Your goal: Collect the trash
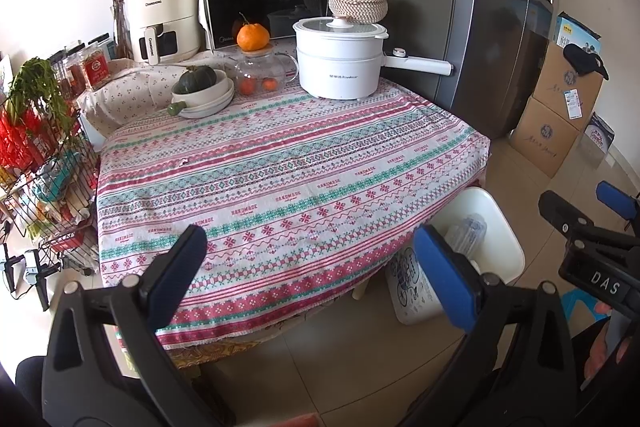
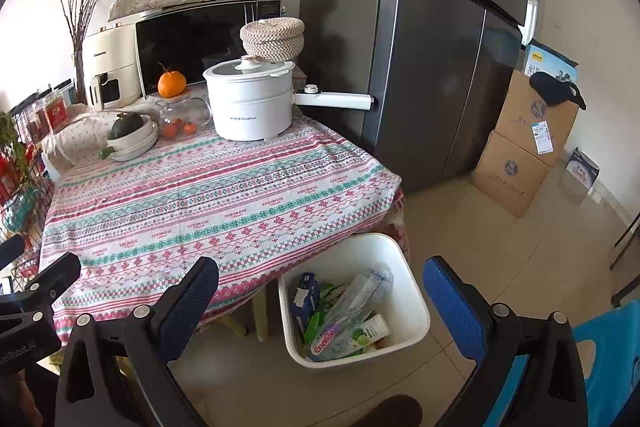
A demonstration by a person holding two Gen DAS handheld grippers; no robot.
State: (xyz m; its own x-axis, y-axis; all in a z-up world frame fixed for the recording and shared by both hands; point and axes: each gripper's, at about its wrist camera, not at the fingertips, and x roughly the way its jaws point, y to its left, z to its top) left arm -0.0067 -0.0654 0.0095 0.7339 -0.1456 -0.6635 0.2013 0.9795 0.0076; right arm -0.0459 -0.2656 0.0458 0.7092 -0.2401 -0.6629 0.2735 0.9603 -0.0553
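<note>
A white trash bin [image 2: 408,301] stands on the floor beside the table's near right corner. In it lie a clear plastic bottle [image 2: 362,297], a tube [image 2: 372,331] and several wrappers. In the left wrist view the bin [image 1: 500,227] shows partly behind the table edge. My left gripper [image 1: 316,267] hangs open over the near edge of the patterned tablecloth [image 1: 280,163], empty. My right gripper [image 2: 328,307] is open above and in front of the bin, nothing between its fingers. A tiny scrap [image 1: 185,160] lies on the cloth.
A white electric pot [image 1: 340,59], glass teapot [image 1: 262,75], bowls with a squash [image 1: 200,87], microwave [image 1: 276,3] and air fryer [image 1: 164,19] crowd the table's far side. A wire rack [image 1: 44,171] stands left. Fridge [image 2: 432,47] and cardboard boxes [image 2: 524,147] stand right. A blue stool [image 2: 608,359] is nearby.
</note>
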